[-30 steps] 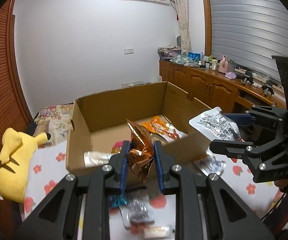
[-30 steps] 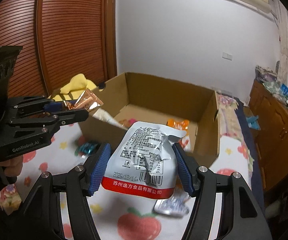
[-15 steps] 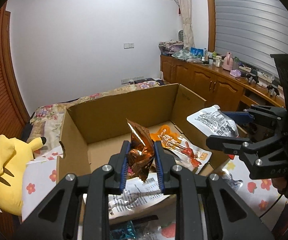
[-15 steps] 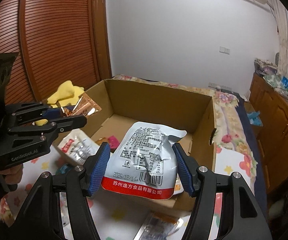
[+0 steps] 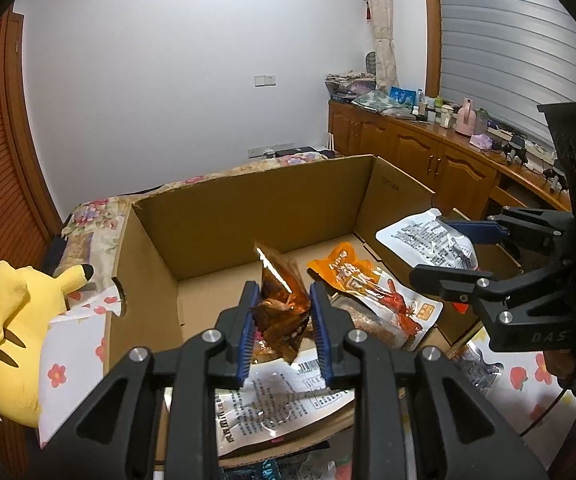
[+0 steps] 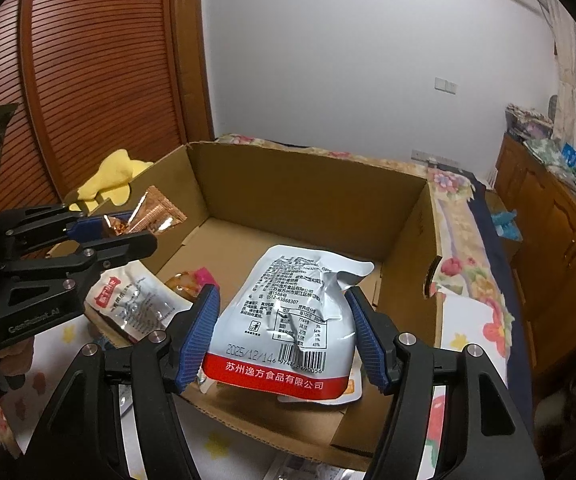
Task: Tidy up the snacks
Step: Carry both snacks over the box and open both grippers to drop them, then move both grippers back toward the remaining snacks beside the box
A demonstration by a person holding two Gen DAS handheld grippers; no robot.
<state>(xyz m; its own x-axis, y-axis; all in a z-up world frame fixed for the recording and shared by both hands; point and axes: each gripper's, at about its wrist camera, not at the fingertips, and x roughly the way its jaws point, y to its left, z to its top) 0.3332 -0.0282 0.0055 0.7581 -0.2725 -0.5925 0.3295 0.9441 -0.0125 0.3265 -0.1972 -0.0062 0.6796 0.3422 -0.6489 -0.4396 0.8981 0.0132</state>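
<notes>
Bedroom, flowered bedsheet (image 5: 68, 364). Cardboard box (image 5: 248, 204) under both my tools. Left gripper (image 5: 284, 330) pinches brown packet (image 5: 282, 308); right gripper (image 6: 284, 340) clamps silver pouch (image 6: 295, 312) over box. Both light, crinkly, slippery; grip near sealed edge.

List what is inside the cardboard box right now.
Inside the cardboard box: an orange snack packet and a white printed pouch on the floor. The held copper packet and silver pouch hide whatever lies beneath them.
</notes>
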